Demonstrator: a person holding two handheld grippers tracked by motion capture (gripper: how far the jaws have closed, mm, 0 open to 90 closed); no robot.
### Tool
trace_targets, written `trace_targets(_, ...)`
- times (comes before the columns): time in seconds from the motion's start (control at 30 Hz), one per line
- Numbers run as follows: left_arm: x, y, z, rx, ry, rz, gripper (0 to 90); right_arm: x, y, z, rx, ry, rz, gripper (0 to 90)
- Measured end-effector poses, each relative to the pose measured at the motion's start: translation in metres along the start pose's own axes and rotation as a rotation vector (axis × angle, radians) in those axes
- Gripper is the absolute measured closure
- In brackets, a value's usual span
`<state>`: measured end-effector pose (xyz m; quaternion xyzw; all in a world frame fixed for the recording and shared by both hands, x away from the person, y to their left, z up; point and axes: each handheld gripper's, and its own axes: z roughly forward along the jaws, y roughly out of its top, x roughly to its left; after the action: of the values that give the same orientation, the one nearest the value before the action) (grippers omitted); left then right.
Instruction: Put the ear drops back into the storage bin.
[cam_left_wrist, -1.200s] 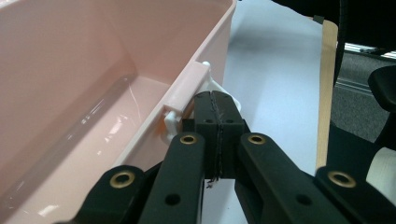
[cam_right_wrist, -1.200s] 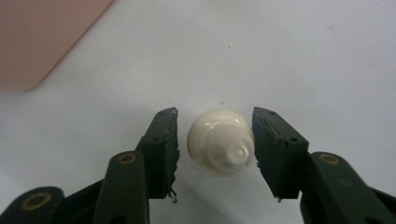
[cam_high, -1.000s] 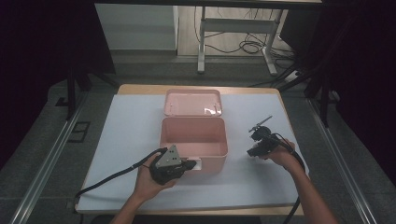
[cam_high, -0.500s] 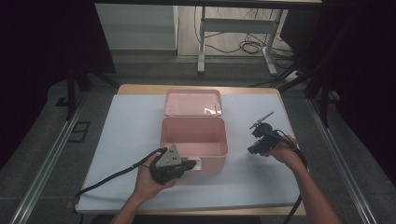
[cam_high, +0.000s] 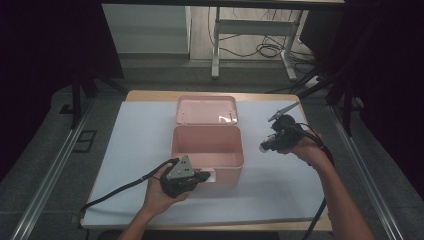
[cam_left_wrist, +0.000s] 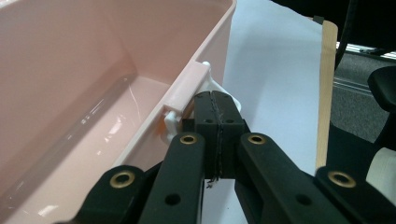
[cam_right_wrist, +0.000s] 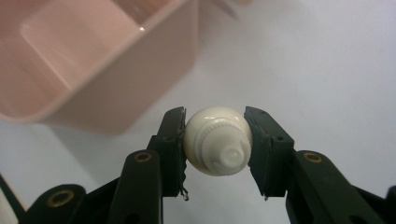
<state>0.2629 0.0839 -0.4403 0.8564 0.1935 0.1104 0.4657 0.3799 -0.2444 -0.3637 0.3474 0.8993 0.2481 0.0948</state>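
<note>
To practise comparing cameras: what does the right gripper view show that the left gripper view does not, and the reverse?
Right gripper view: the right gripper shut on a white bottle, seen cap-end on, above the sheet beside a box corner.
Left gripper view: the left gripper, jaws shut, tips at the white latch on the box's rim; whether they pinch it is unclear. The table's wooden edge is also visible.
Both: the open pink box and the white sheet under it.
</note>
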Motion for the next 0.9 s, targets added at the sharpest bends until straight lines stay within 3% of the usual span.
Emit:
trace_targets(0.33,0.000,0.000,0.000,0.006,0.000,0.007,90.0,0.022,0.038,-0.008,-0.041,0.044,-0.060,60.3)
trace_targets(0.9,0.001,0.000,0.000,0.002,-0.003,0.006,90.0,0.047,0.083,0.019,-0.006,0.076,-0.129,60.3)
